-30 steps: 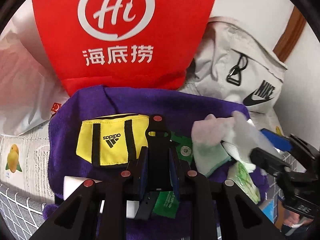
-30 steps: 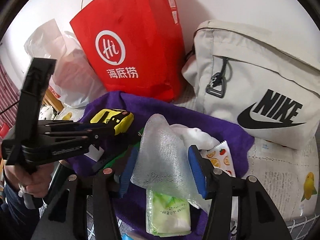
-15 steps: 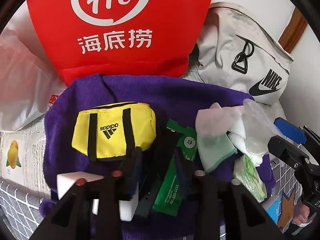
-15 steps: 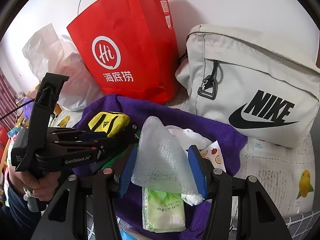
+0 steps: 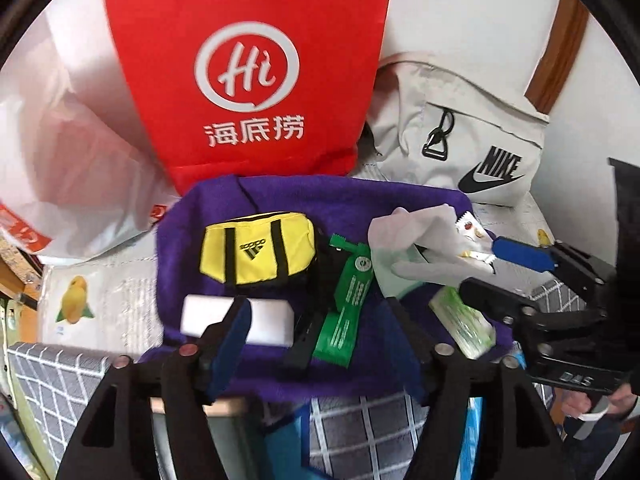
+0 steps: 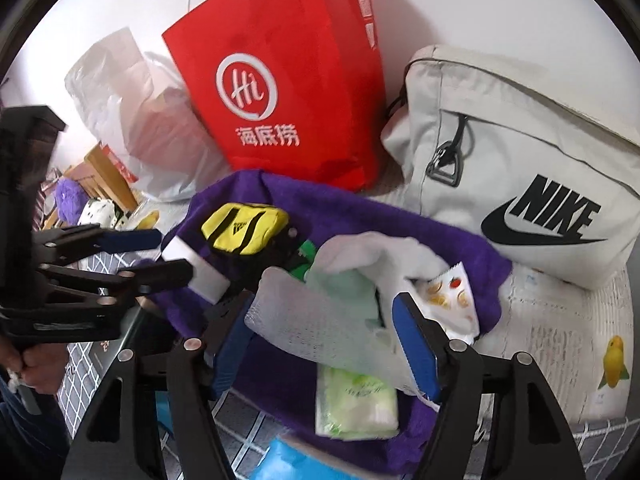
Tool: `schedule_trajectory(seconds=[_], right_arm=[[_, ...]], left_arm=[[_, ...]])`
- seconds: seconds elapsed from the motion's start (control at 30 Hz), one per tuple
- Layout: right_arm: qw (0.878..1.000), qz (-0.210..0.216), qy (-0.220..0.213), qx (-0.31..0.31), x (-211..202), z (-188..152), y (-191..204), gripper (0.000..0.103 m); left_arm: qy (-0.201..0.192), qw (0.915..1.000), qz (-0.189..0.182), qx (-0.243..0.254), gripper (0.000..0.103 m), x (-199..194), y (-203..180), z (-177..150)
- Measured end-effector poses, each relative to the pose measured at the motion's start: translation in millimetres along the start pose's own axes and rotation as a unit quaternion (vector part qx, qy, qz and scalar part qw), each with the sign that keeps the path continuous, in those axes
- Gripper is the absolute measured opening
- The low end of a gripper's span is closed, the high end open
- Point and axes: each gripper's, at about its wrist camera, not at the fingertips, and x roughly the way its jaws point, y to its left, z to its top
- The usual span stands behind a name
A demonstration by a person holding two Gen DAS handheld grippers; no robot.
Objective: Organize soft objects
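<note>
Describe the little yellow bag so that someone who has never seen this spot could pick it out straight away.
Find the tall red paper bag standing against the wall; a purple towel is spread in front of it. The yellow pouch lies on the towel's left part, behind a white foam block and left of a green packet. It alone is bright yellow, shaped like a miniature duffel with two black straps and an Adidas logo.

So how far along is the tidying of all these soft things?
Done: a yellow pouch, white sponge and green packet lie on the purple towel. In hand: the right gripper, jaws opening, straddles a clear mesh bag; the left gripper is opening, empty. Left: cloths and tissue pack lie jumbled.
</note>
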Motion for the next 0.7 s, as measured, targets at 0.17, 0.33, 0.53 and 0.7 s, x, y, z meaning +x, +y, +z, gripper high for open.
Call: schedule_trajectory(seconds=[0.17, 0.33, 0.53, 0.7], right_arm=[[1.0, -0.009, -0.001, -0.011, -13.1, -10.2, 16.1, 0.076], [1.0, -0.011, -0.01, 0.012, -26.0, -18.2, 18.6, 0.079], [0.999, -0.015, -0.028, 0.029, -53.5, -27.6, 28.1, 0.079], [0.998, -0.025, -0.049, 0.042, -84.1, -42.4, 44.0, 0.079]], left_arm=[[-0.001, 1.0, 0.0, -0.007, 0.074, -24.8, 7.4, -15.3], [-0.006, 0.9999, -0.006, -0.014, 0.074, -42.9, 14.8, -32.2], [-0.02, 0.9995, -0.006, -0.024, 0.074, -62.9, 23.8, -48.9], [-0.032, 0.9992, 0.003, -0.022, 0.074, -77.8, 21.1, -67.0]])
